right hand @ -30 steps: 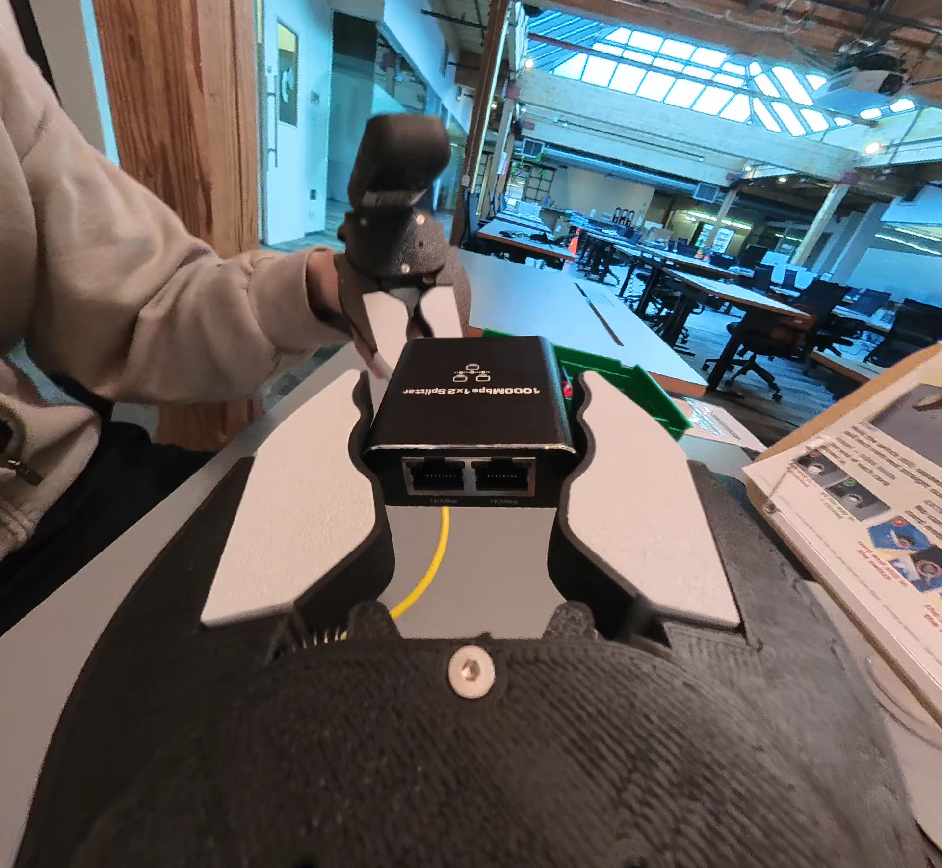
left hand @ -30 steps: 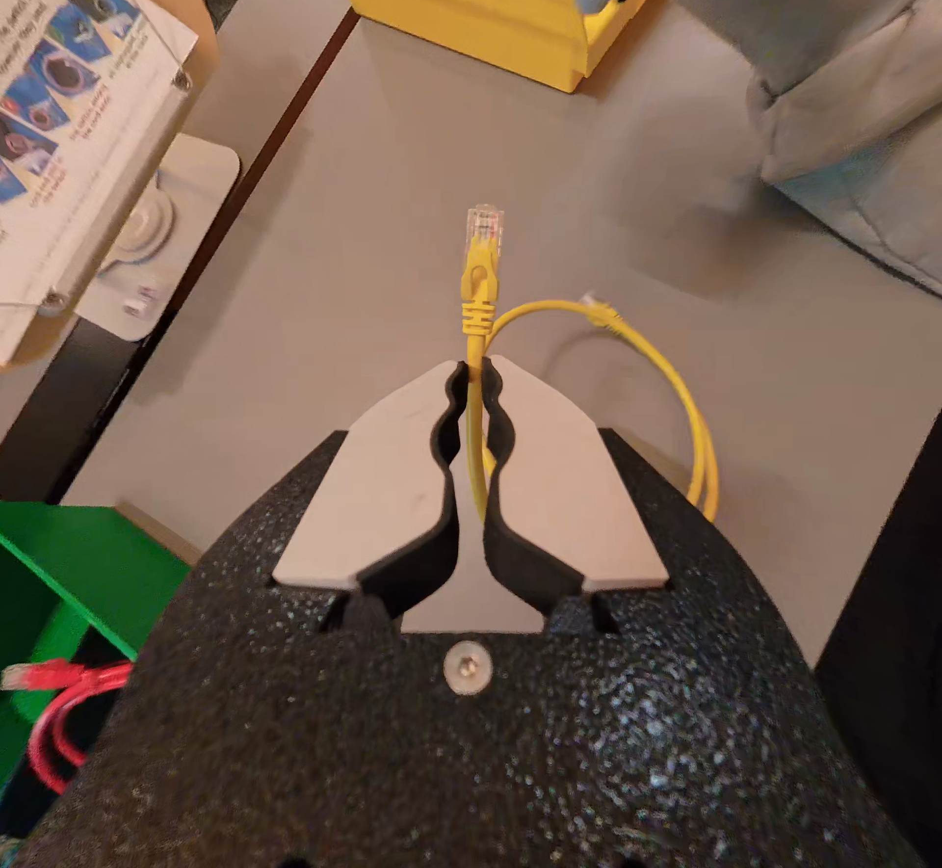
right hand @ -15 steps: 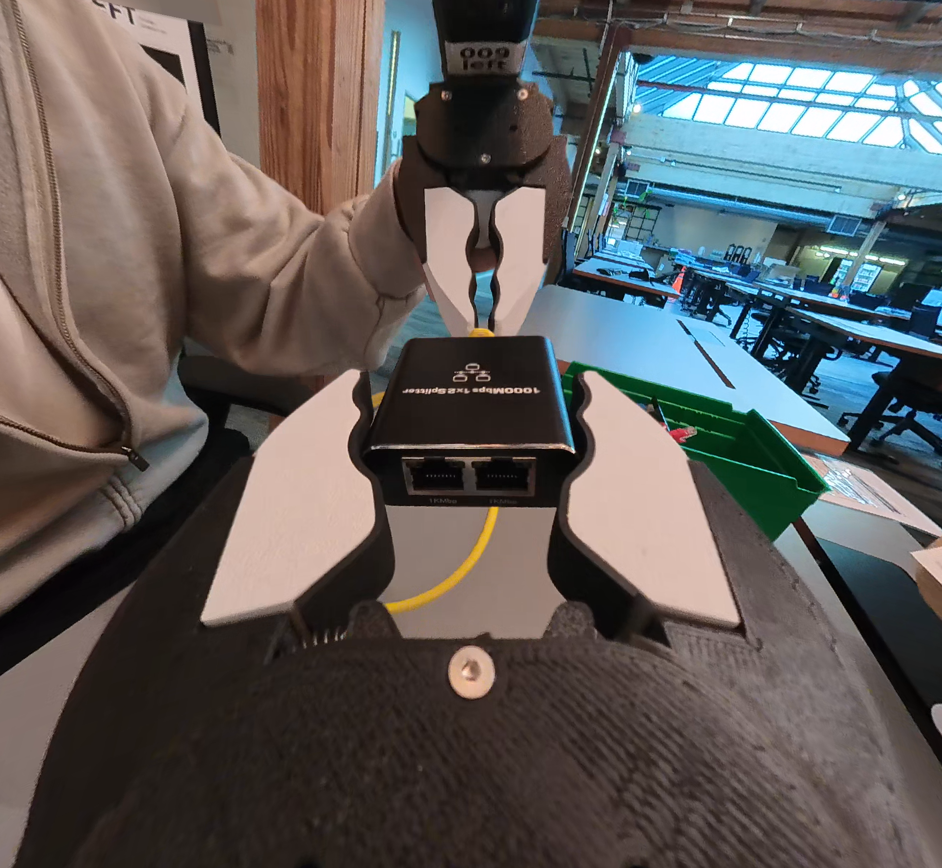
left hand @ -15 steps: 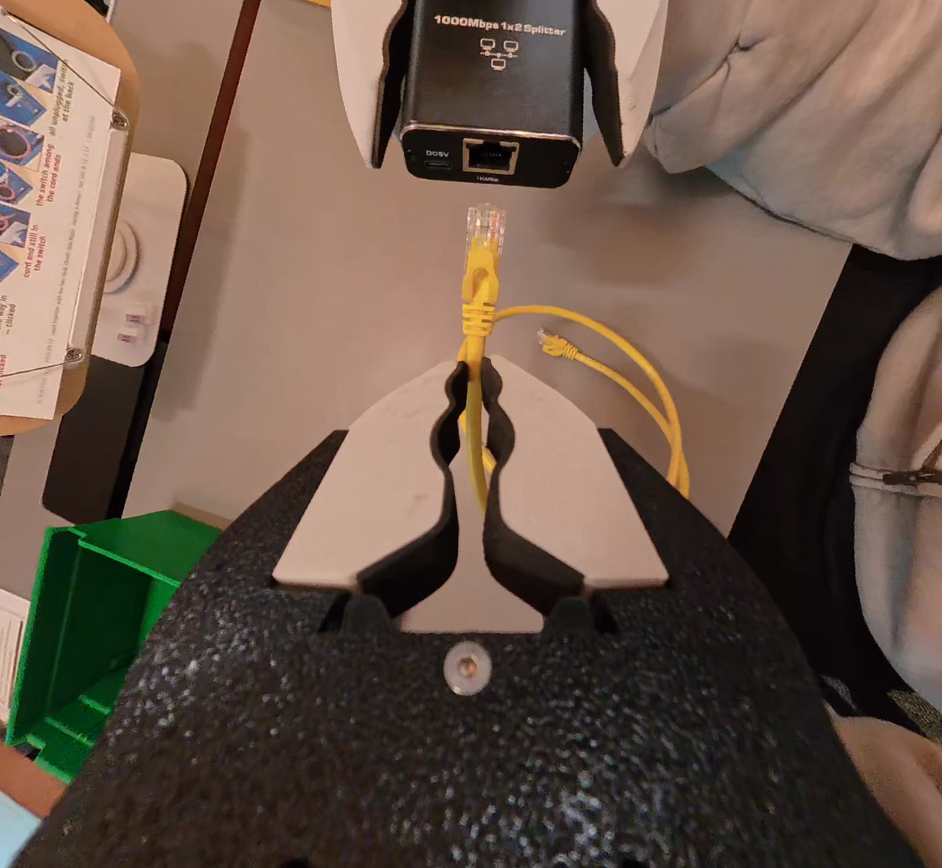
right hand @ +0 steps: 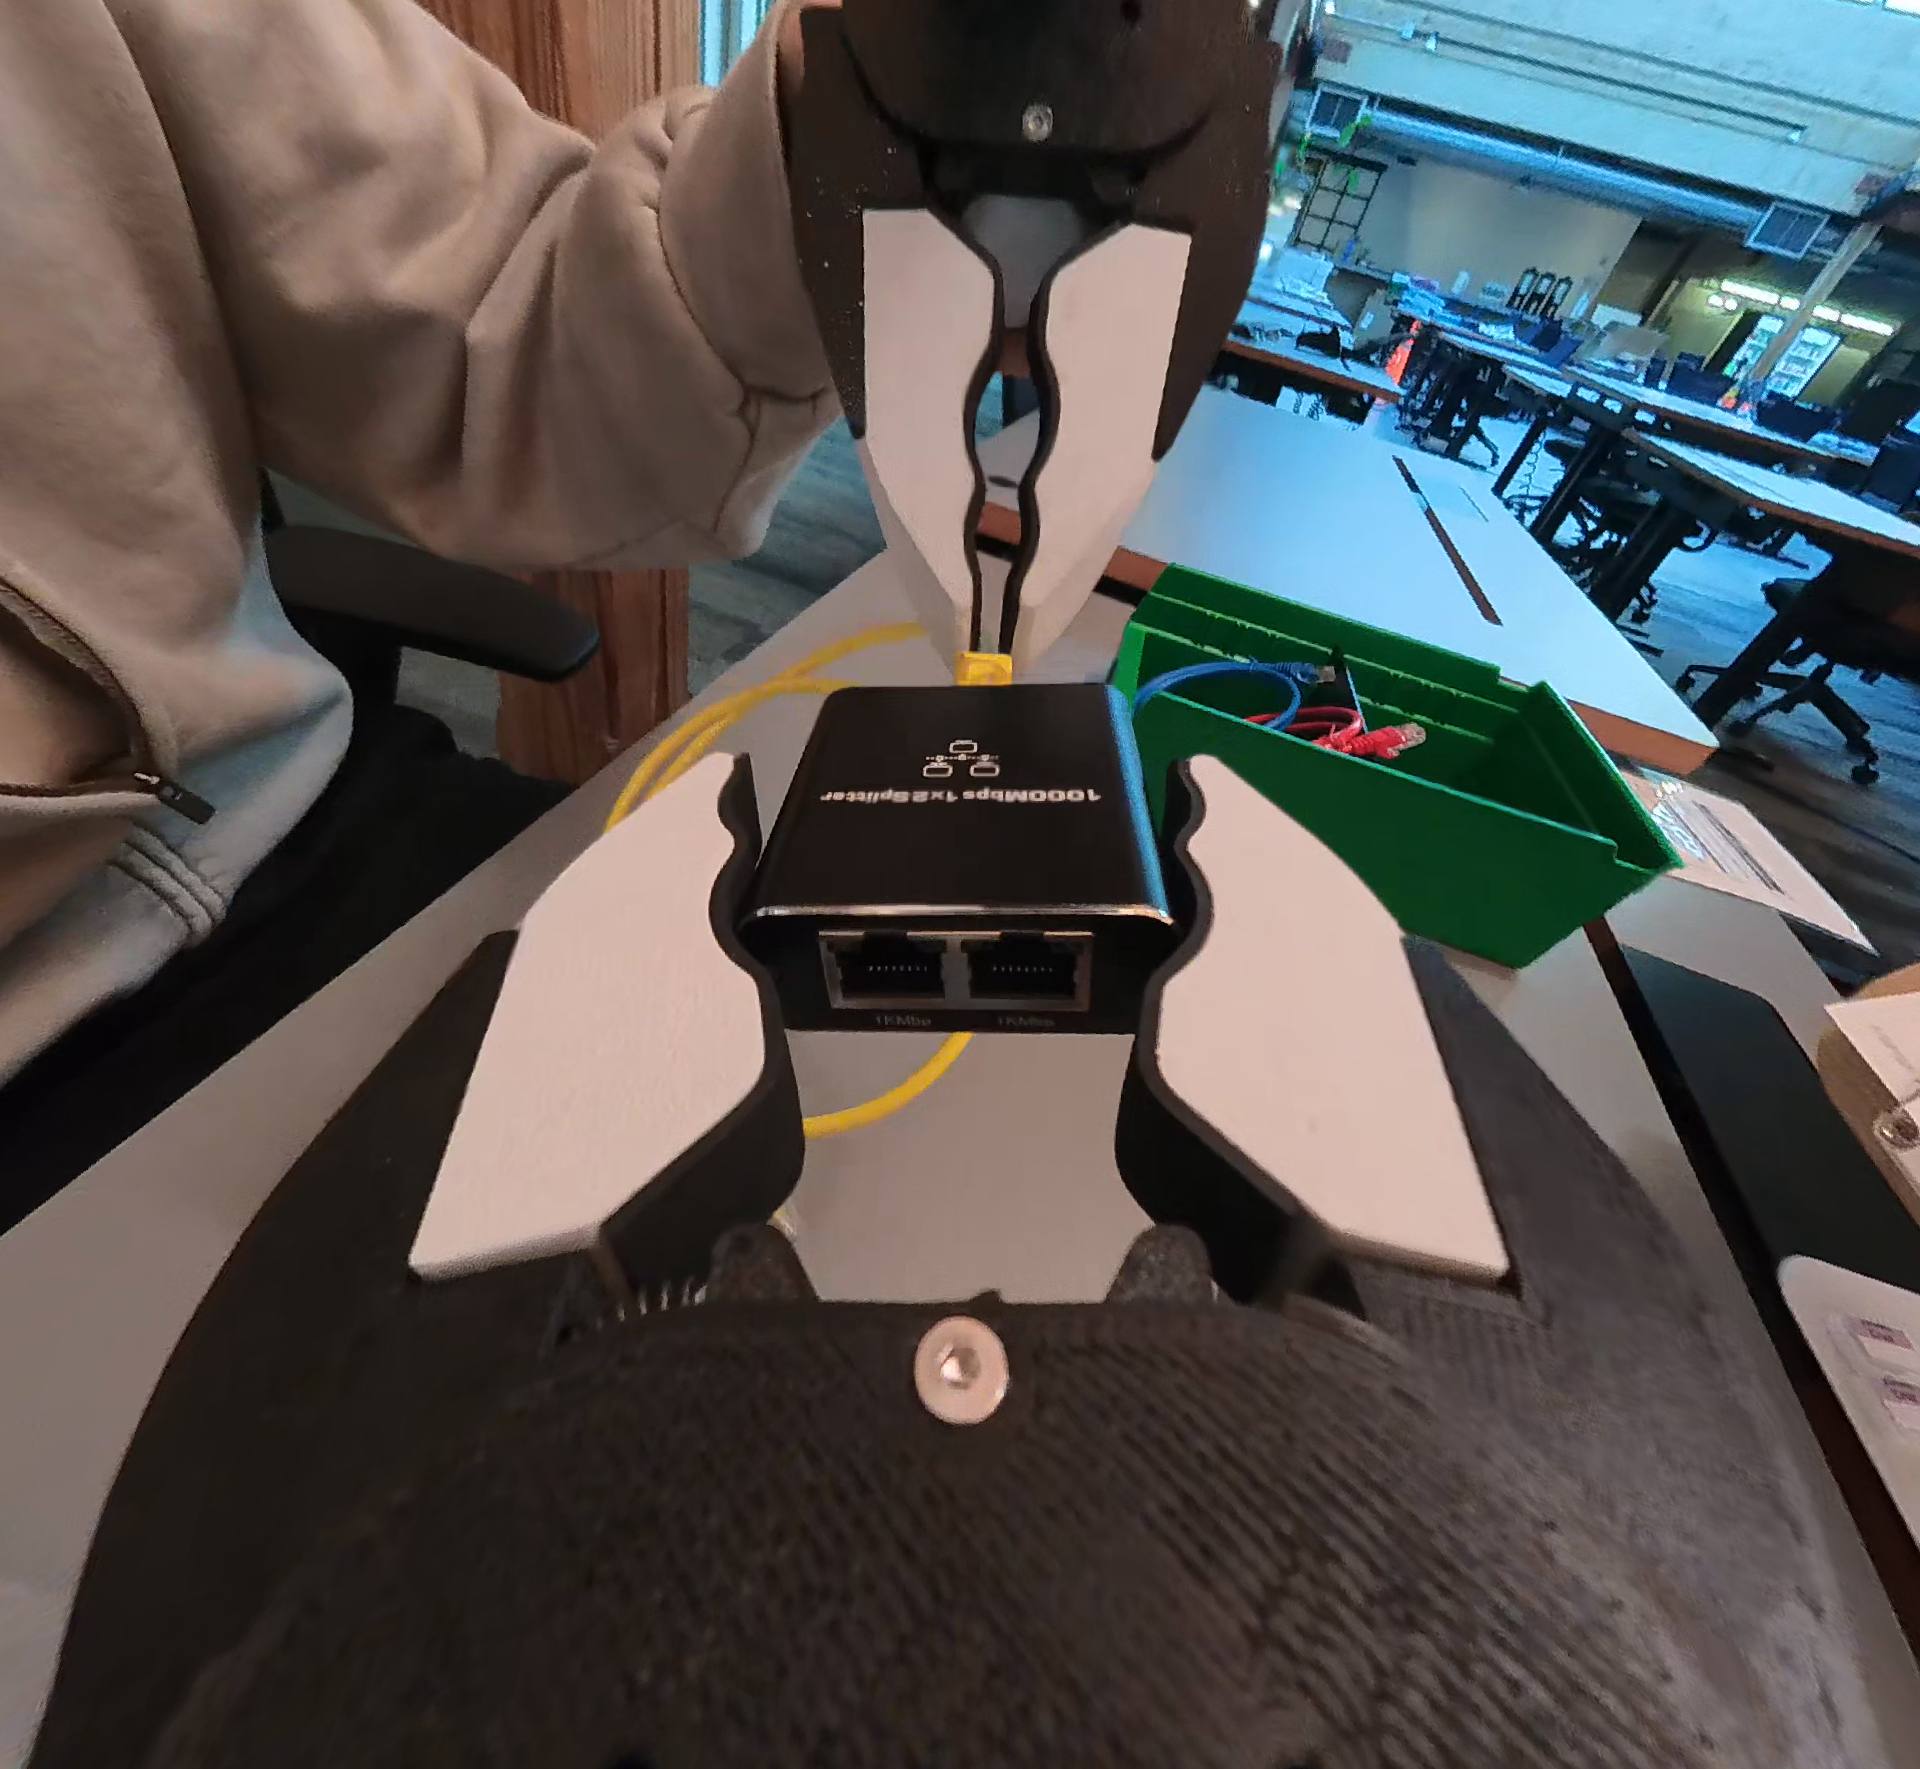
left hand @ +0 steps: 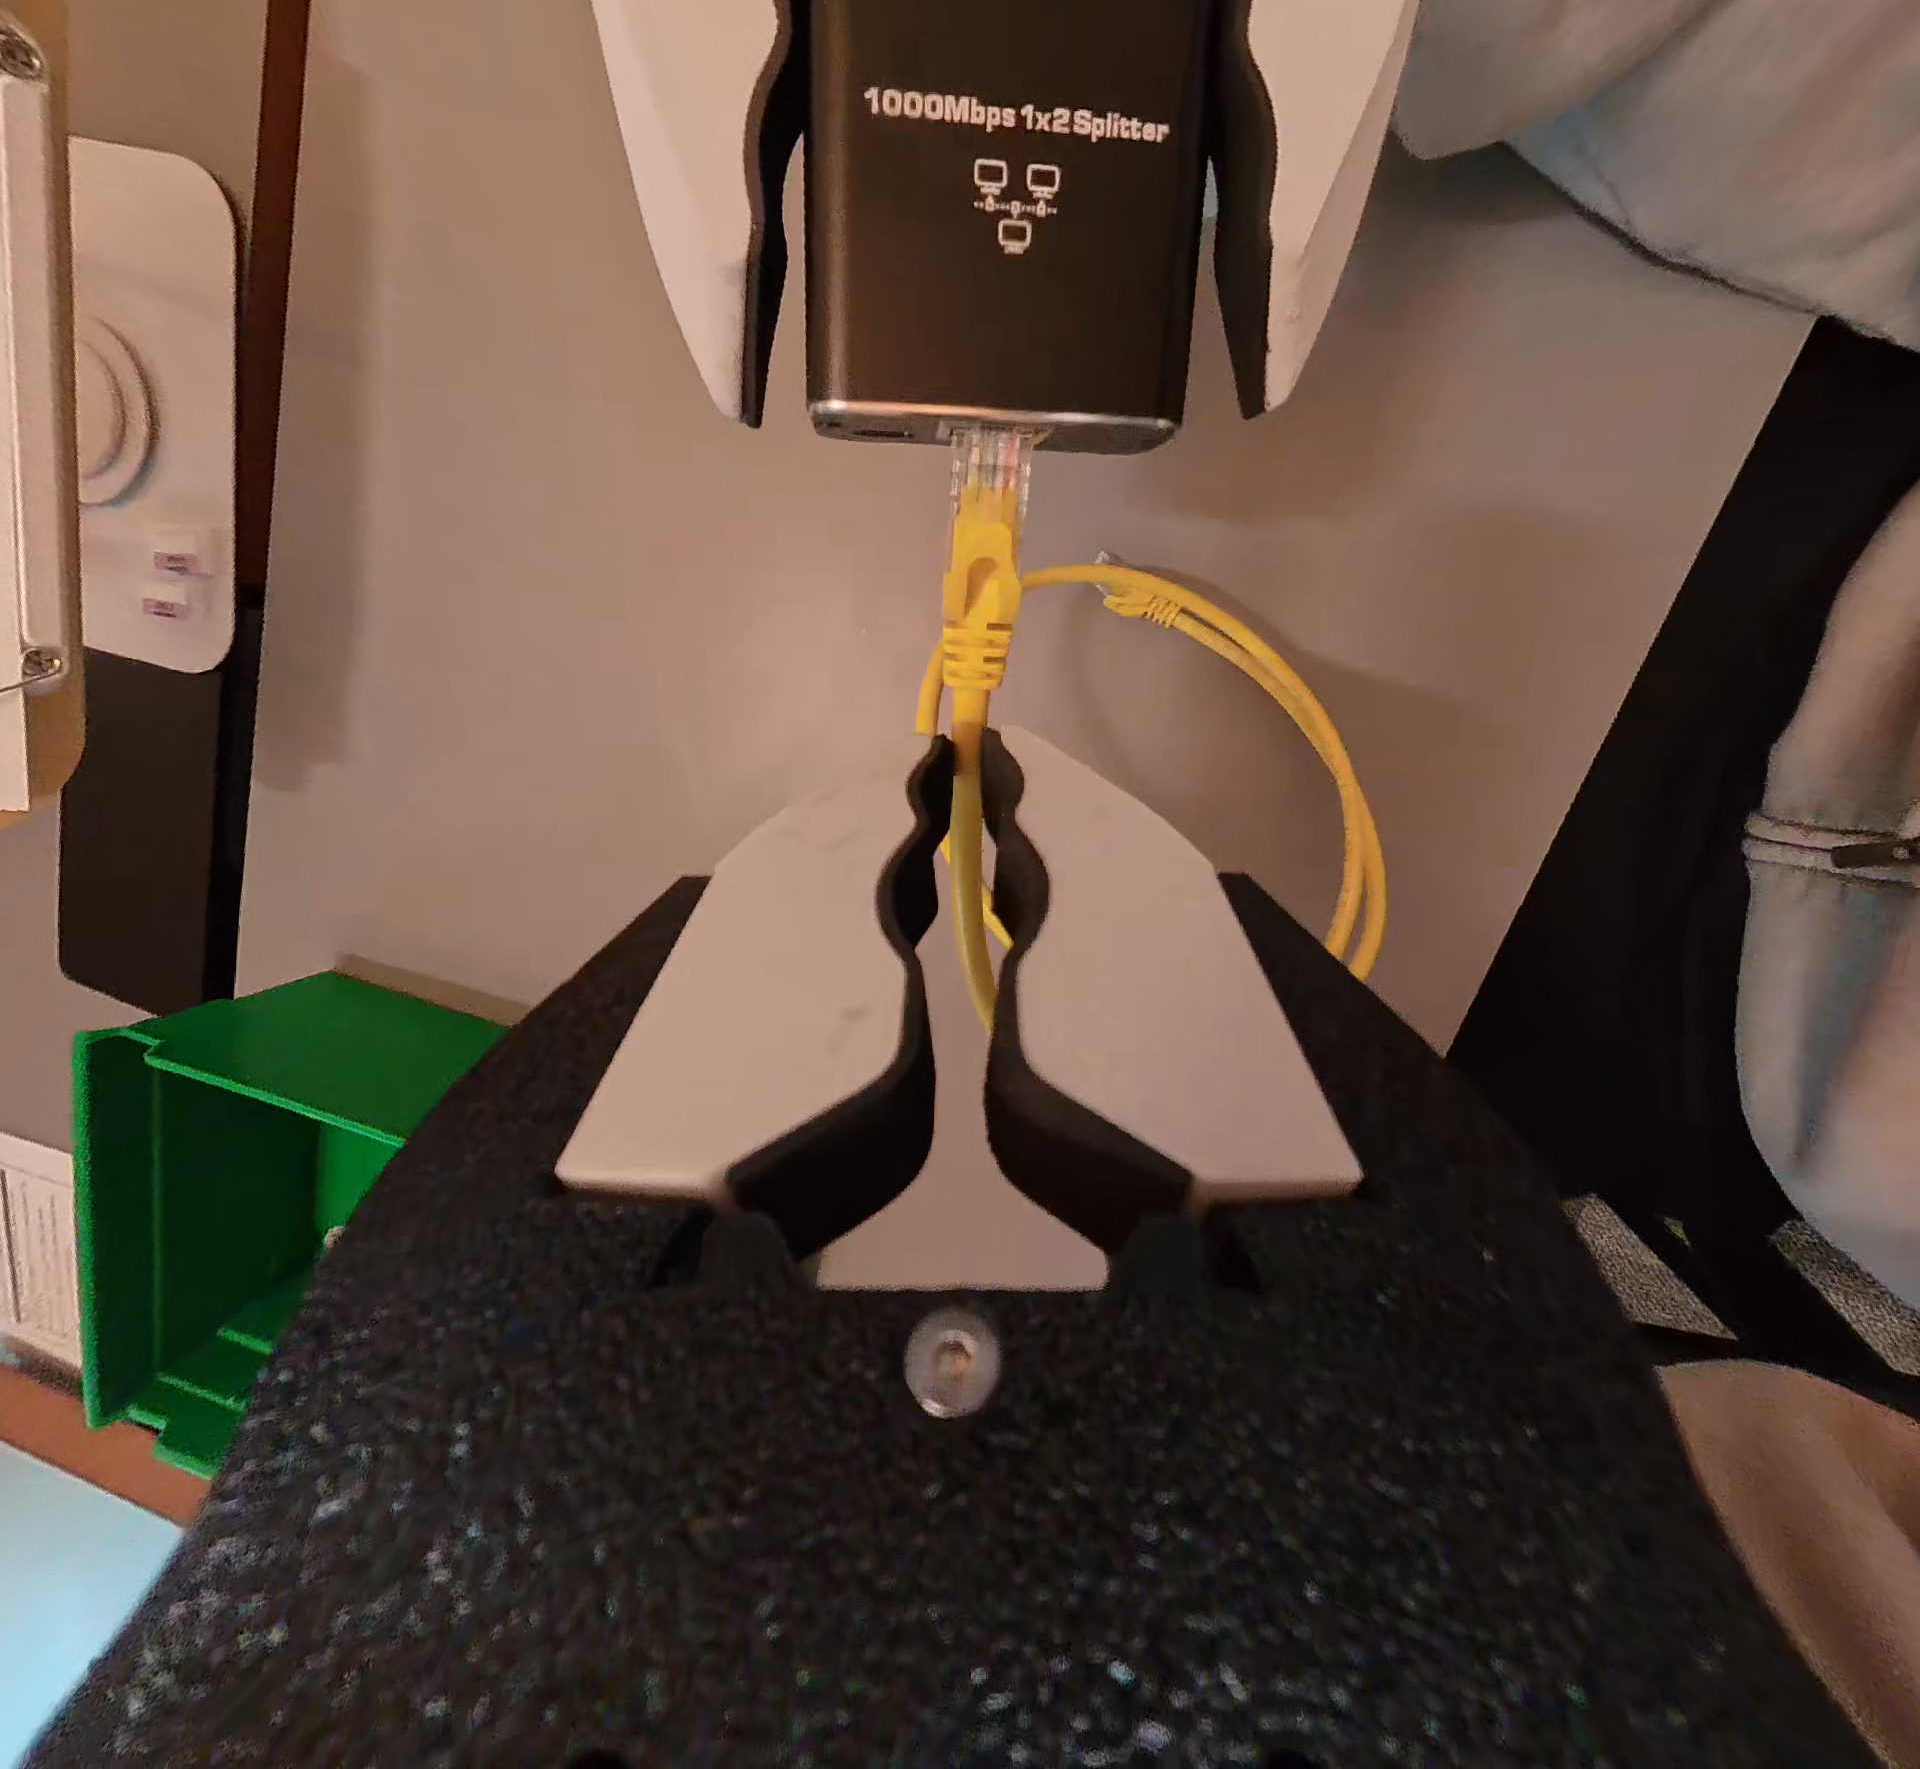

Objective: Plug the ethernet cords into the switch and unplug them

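My left gripper [left hand: 968,753] is shut on a yellow ethernet cord [left hand: 975,639] just behind its plug. The clear plug tip [left hand: 987,467] sits in the single port of the black switch [left hand: 1003,192]. My right gripper [right hand: 956,784] is shut on the switch [right hand: 961,805] by its sides and holds it above the table. Two empty ports [right hand: 956,966] face the right wrist camera. The left gripper also shows in the right wrist view [right hand: 1000,649], touching the far end of the switch. The cord's loose end [left hand: 1127,592] lies on the grey table [left hand: 520,576].
A green bin [right hand: 1455,784] with red and blue cords [right hand: 1340,732] stands at the table's far side; it also shows in the left wrist view [left hand: 208,1179]. A person's grey sleeve [right hand: 416,265] is at the left. A printed sheet on a stand [left hand: 31,369] is nearby. Left tips to right tips: about 5 centimeters.
The two grippers have come together. The yellow plug, a short way below the switch half a second ago, now sits in its single port. Both grips are unchanged.
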